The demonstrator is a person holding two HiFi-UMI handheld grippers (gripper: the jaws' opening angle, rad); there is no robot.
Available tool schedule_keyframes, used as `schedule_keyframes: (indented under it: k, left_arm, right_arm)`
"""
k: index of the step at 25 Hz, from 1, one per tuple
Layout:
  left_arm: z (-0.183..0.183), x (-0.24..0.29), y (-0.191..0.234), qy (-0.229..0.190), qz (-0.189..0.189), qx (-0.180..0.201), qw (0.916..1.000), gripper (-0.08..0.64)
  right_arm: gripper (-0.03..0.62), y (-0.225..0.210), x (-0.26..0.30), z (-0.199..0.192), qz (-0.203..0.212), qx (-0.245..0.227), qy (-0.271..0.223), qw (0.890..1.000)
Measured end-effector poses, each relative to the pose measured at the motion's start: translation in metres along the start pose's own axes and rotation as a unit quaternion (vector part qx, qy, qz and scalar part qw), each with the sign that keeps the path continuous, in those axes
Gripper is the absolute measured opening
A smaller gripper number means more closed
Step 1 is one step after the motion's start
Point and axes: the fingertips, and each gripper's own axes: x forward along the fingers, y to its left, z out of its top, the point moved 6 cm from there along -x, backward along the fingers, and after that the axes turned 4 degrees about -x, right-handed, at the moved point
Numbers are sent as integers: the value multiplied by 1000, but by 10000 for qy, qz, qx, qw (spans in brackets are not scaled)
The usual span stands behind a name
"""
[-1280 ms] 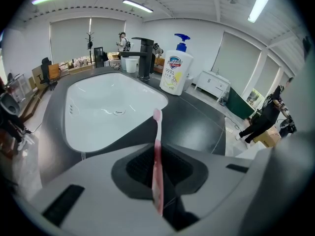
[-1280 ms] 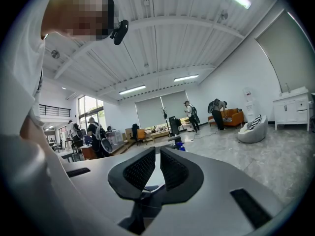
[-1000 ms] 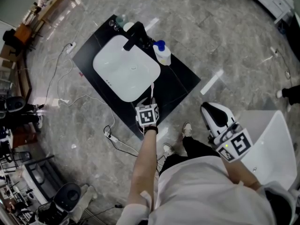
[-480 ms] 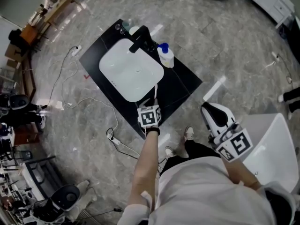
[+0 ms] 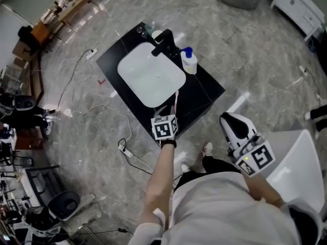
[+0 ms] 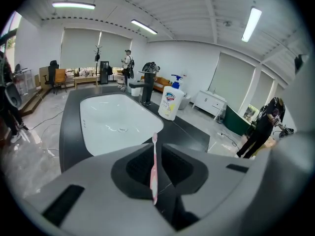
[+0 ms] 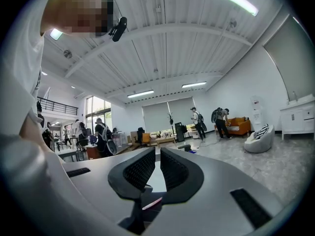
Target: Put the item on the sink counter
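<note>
My left gripper (image 5: pixel 169 112) is shut on a thin pink toothbrush (image 6: pixel 154 167), which stands upright between the jaws with its head pointing forward. It hovers over the near edge of the black sink counter (image 5: pixel 205 92), just short of the white basin (image 5: pixel 151 75). In the left gripper view the basin (image 6: pixel 112 119) and the counter (image 6: pixel 191 134) lie straight ahead and below. My right gripper (image 5: pixel 231 127) is held back by my body, away from the counter. Its jaws stand close together with nothing between them (image 7: pixel 158 165).
A black faucet (image 5: pixel 164 42) and a white soap bottle with a blue pump (image 5: pixel 189 62) stand at the basin's far side. Cables and a power strip (image 5: pixel 127 151) lie on the floor to the left. A white piece of furniture (image 5: pixel 302 157) is at the right. People stand far off.
The counter has shifted slightly up and right in the head view. My left gripper stays at the counter's near edge with the toothbrush; the right gripper has not moved.
</note>
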Motion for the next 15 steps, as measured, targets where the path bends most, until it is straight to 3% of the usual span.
schedule_keyframes:
  k: [15]
  left_arm:
    - [6,-63,-12,-964,-278,5,9950,20]
  right_arm:
    - [53,40,-15,9,229,-266,-72,9994]
